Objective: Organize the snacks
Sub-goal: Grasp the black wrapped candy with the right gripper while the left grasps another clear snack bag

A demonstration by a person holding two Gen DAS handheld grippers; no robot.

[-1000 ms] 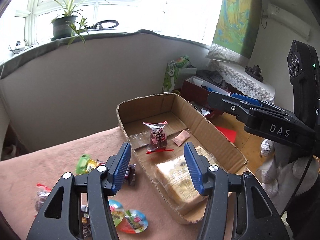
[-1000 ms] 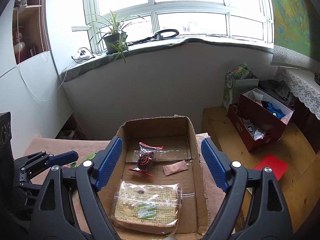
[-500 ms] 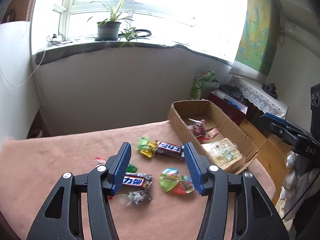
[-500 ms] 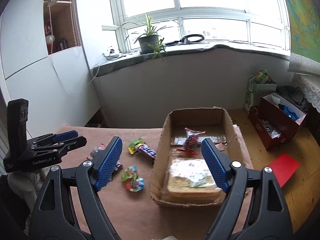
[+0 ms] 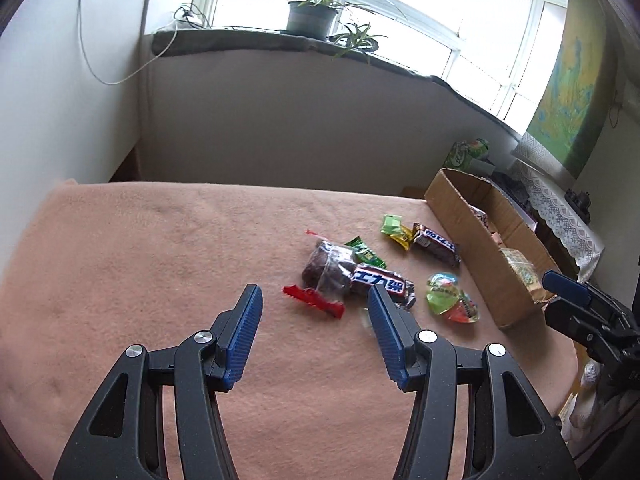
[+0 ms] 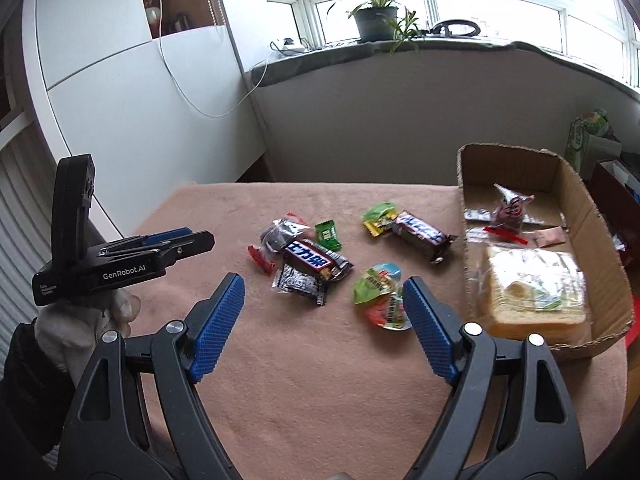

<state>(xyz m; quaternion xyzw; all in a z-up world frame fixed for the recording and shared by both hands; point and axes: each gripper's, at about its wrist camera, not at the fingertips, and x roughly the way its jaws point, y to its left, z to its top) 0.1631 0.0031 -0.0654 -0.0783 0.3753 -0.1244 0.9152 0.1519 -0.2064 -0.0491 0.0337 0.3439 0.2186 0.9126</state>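
Observation:
Several loose snacks lie on the pink blanket: a brown chocolate bar, a clear bag of dark sweets, a second chocolate bar, a green candy and two jelly cups. The cardboard box at the right holds wrapped bread and a small red-tied bag. My left gripper hovers open just short of the pile, nothing between its fingers. My right gripper is open above the near side of the pile.
The blanket stretches bare to the left and toward me. A wall with a window sill and potted plant stands behind the table. A red box and green bag sit on the floor beyond the cardboard box.
Both grippers have swung left, away from the cardboard box, and dropped toward the loose snacks on the blanket. Their jaw widths look unchanged.

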